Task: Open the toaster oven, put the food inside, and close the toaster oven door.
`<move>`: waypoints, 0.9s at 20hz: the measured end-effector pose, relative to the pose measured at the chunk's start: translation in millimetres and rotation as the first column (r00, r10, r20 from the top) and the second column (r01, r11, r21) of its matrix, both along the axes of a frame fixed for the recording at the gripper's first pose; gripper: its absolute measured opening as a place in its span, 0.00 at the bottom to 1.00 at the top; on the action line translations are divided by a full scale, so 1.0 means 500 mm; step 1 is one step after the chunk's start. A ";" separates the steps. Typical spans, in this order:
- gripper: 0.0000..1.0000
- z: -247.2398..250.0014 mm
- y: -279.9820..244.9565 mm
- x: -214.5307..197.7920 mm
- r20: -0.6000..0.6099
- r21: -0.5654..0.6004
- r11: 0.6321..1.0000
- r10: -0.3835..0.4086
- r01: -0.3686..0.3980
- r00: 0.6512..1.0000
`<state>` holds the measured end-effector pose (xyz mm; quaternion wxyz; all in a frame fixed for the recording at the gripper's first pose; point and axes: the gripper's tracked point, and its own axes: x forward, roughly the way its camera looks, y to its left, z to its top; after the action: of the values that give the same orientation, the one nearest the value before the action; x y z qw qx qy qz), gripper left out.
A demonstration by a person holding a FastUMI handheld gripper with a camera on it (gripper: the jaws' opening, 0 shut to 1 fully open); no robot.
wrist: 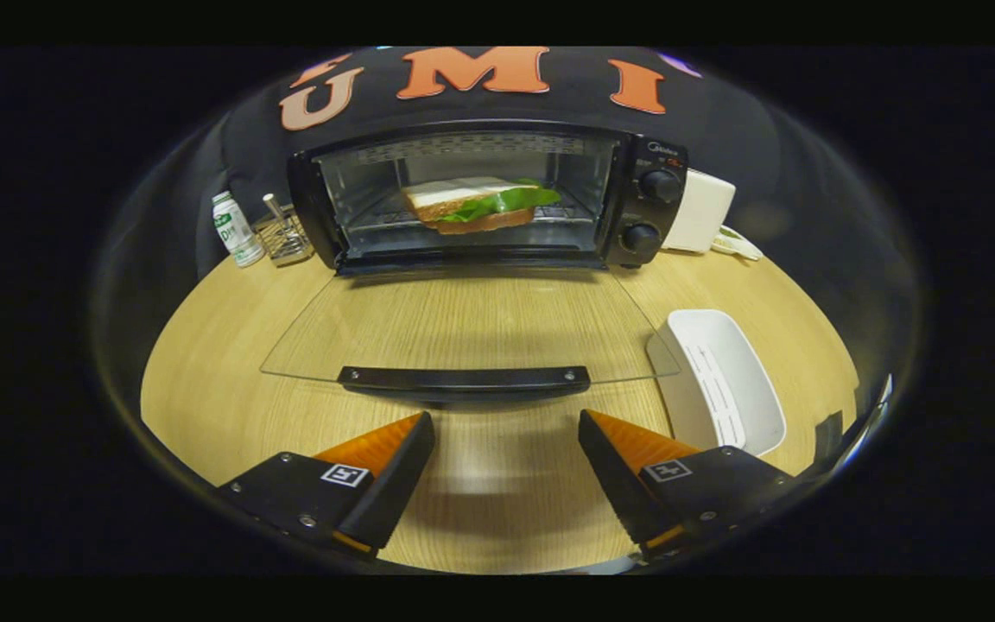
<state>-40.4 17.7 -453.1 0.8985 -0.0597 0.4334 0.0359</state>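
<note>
A black toaster oven [644, 186] stands at the far side of the wooden table. Its glass door [463, 324] is folded down flat toward me, with the black handle [463, 378] along its near edge. Inside, a sandwich [476, 205] of bread and green lettuce lies on the wire rack. My gripper [506, 423] is open with nothing between its fingers. The fingertips sit just short of the door handle, one to each side of its middle.
An empty white rectangular dish [726, 380] lies on the table right of the door. A small white bottle [236, 229] and a wire holder [284, 235] stand left of the oven. A white box [703, 212] sits to its right.
</note>
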 end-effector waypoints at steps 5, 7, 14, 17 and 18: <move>1.00 -0.004 0.007 0.002 -0.007 0.004 1.000 -0.011 0.011 1.000; 1.00 0.017 0.006 0.002 0.002 0.023 1.000 -0.014 0.014 1.000; 1.00 0.150 0.021 0.054 0.098 0.099 0.995 -0.030 0.020 0.995; 0.99 0.206 0.030 0.106 0.159 0.113 0.994 -0.029 0.011 0.987; 0.99 0.220 0.033 0.124 0.175 0.116 0.993 -0.031 0.011 0.984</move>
<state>21.5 34.4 -342.9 0.9356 -0.0063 0.3499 0.0460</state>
